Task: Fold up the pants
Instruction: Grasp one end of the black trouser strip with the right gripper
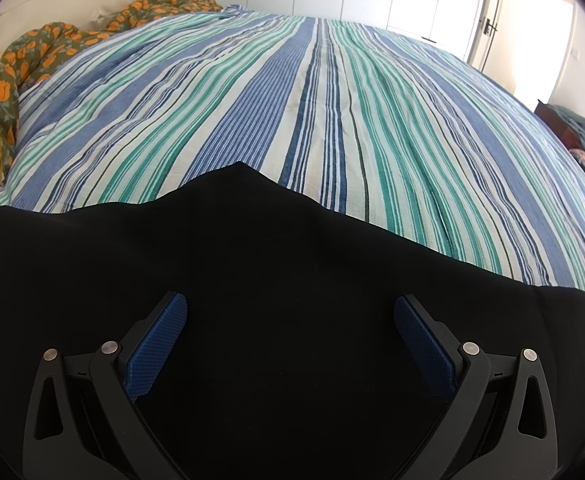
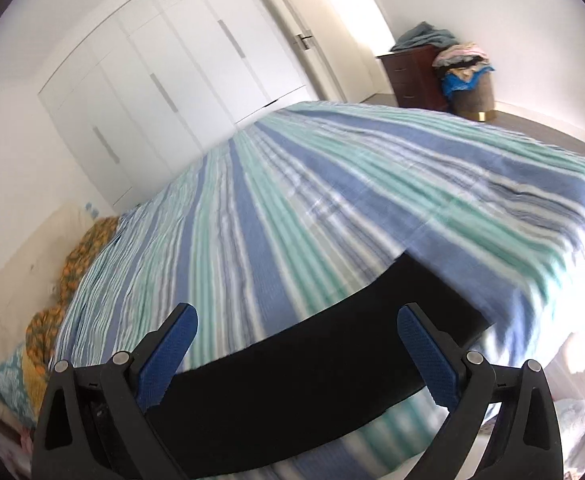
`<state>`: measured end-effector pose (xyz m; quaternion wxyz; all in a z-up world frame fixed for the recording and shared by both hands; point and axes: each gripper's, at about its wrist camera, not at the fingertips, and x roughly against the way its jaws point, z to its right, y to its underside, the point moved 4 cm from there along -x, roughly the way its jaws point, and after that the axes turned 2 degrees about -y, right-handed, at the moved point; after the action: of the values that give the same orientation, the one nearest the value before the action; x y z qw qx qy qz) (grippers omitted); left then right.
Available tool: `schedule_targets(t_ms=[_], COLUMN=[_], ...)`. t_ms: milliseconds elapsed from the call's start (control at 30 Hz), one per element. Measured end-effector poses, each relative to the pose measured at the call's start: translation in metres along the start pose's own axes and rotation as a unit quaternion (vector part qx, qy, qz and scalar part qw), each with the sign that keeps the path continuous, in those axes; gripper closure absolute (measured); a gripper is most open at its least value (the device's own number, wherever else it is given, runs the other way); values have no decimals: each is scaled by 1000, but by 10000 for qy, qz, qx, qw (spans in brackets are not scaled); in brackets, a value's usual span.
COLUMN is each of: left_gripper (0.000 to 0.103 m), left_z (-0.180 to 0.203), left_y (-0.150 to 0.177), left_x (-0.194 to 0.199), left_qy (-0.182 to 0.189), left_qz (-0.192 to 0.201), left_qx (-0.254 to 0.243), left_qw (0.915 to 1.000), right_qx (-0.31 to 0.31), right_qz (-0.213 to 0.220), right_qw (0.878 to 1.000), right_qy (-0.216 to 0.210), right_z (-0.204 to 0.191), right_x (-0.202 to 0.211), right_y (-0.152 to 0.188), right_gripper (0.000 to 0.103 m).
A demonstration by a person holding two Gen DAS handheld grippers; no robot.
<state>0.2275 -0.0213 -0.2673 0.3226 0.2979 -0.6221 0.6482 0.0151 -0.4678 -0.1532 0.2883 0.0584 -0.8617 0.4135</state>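
Setting: bedroom with white wardrobe doors; a bed under a striped cover served as the work surface.
Background: a floral quilt lay bunched at the head of the bed; a dark dresser and a heaped laundry basket stood by the far wall.
Pants: black pants lay on the near part of the cover, the far edge wavy and unsmoothed; in the right wrist view they appeared as a dark band running across toward the bed's edge.
Left gripper: released, fingers spread wide above the black cloth, nothing between them.
Right gripper: likewise released, hovering over the dark band; the view was blurred.
Step in hand (judged): approach to a first grasp, with no fold apparent yet.
Technique: each gripper should pinch one edge or corner through all layers, so that the cloth lifts as one sheet.
Caution: black fabric hid seams and hems, so the exact part under each gripper could not be told.
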Motion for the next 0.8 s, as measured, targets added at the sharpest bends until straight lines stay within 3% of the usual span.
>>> schedule_targets(t_ms=[67,133,200,300,467,633,733,800], left_gripper=[0,0,0,0,0,0,0,0], left_z=[0,0,0,0,0,0,0,0], left_y=[0,0,0,0,0,0,0,0], left_x=[0,0,0,0,0,0,0,0], left_qy=[0,0,0,0,0,0,0,2], left_qz=[0,0,-1,0,0,0,0,1], left_qx=[0,0,0,0,0,0,0,2], left_qw=[10000,10000,10000,10000,10000,10000,10000,10000], right_qx=[-438,-992,-1941,-2839,-2756,-2333,-2030,-1833], right_qz=[40,-462,-1203,-1585,-2020,-2185,-2349,-2437], right_qw=[9985,9936,9735,9433,9364,9393,9339,9340], right_qy=[320,298,-110,-672,-800,-1246,-1773,-1861], right_z=[56,105,139,150,143,128,112,104], right_x=[2,-11,-27,-35,-64,-86,-90,-95], right_y=[-30,-44,-35,-11,11,6,4,6], right_gripper=[3,4,14,14,14,18,27,28])
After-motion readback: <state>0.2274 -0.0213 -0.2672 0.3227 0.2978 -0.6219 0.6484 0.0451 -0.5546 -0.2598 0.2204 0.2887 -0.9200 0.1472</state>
